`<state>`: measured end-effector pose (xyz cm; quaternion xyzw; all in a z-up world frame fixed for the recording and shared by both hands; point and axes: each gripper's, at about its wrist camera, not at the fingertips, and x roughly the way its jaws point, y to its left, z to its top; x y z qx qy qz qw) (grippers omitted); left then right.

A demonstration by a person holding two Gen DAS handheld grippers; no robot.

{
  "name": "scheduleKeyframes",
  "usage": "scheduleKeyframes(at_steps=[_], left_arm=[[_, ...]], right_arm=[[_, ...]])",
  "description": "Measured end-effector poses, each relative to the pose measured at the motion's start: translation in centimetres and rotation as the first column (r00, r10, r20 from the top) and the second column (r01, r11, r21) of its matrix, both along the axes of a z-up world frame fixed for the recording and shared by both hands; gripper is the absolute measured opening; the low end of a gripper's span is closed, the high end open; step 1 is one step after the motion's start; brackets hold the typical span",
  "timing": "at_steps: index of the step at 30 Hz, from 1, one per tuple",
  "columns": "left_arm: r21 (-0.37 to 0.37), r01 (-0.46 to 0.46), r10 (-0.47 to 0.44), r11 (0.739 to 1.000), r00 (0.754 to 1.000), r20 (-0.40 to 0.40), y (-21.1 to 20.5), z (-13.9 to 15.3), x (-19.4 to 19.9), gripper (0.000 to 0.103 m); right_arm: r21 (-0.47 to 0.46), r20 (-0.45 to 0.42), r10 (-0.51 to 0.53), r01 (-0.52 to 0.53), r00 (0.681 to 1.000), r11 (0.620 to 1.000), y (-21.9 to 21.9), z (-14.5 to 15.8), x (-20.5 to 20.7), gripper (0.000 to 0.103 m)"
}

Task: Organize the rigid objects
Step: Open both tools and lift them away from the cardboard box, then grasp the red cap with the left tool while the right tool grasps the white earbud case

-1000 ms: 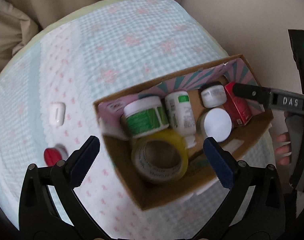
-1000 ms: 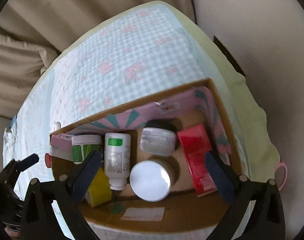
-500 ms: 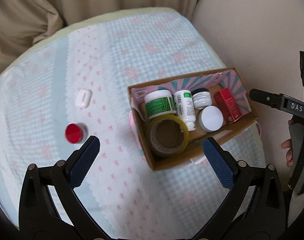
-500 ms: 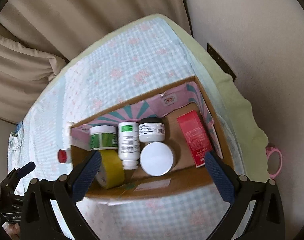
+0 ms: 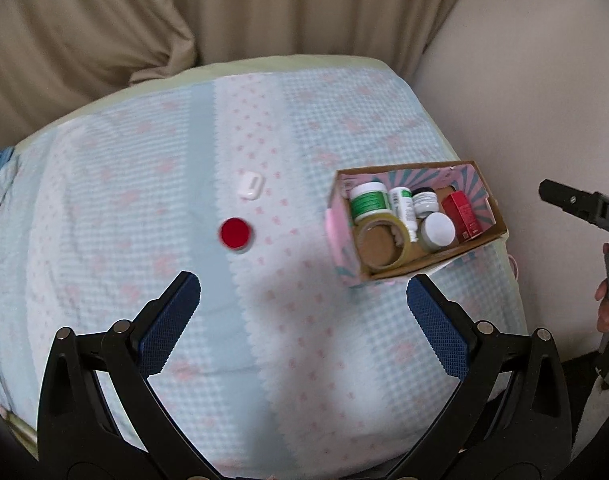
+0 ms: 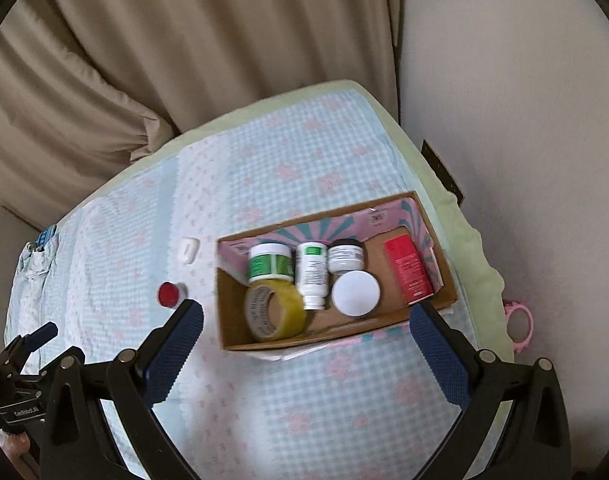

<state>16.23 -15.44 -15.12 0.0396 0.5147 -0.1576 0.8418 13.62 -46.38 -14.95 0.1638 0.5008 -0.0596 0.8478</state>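
Observation:
A cardboard box [image 5: 444, 262] [image 6: 336, 336] sits at the right side of the bed. It holds a yellow tape roll [image 5: 380, 242] [image 6: 274, 310], a green-label jar [image 6: 270, 266], a white bottle [image 6: 313, 274], two white-lidded jars and a red carton [image 6: 408, 270]. Outside it on the quilt lie a red-capped item [image 5: 235, 233] [image 6: 168, 294] and a small white case [image 5: 251, 185] [image 6: 187, 250]. My left gripper [image 5: 303, 304] hangs open above the quilt, nothing between its fingers. My right gripper [image 6: 306, 332] is open too, held high over the box's near edge.
The bed carries a blue checked quilt [image 5: 184, 160] with pink flowers. Beige curtains [image 6: 184, 60] hang behind it and a white wall [image 6: 524, 120] stands at the right. A pink ring object [image 6: 518, 322] lies beyond the bed's right edge.
Both grippers have pulled up and back from the box, which now looks much smaller. The left view has swung left, bringing the red-capped item and white case toward the middle.

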Motion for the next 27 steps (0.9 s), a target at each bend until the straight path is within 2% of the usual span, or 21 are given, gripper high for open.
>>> scheduleKeyframes(at_steps=[7, 10, 16, 22, 27], left_arm=[[0.008, -0.008, 0.008, 1.0, 0.998, 0.054, 5.8, 2.3, -1.1, 0.103], [0.019, 0.011, -0.013, 1.0, 0.997, 0.077, 8.2, 3.2, -1.0, 0.103], [0.006, 0.05, -0.051, 0.999, 0.995, 0.083, 12.3, 3.3, 0.4, 0.103], [0.014, 0.073, -0.074, 0.997, 0.996, 0.045, 14.7, 1.0, 3.2, 0.103], [0.026, 0.072, -0.071, 0.997, 0.997, -0.02, 15.2, -2.6, 6.2, 0.103]], right_arm=[[-0.021, 0.019, 0.015, -0.015, 1.0, 1.0, 6.6, 3.1, -0.4, 0.103], [-0.065, 0.033, -0.003, 0.005, 0.999, 0.998, 9.7, 4.1, -0.5, 0.103], [-0.077, 0.023, -0.022, 0.023, 1.0, 0.997, 15.1, 4.6, 0.5, 0.103], [-0.071, -0.015, -0.007, 0.006, 1.0, 0.997, 19.4, 3.8, 3.3, 0.103], [-0.046, -0.073, 0.021, -0.024, 0.997, 0.999, 21.5, 1.9, 6.8, 0.103]])
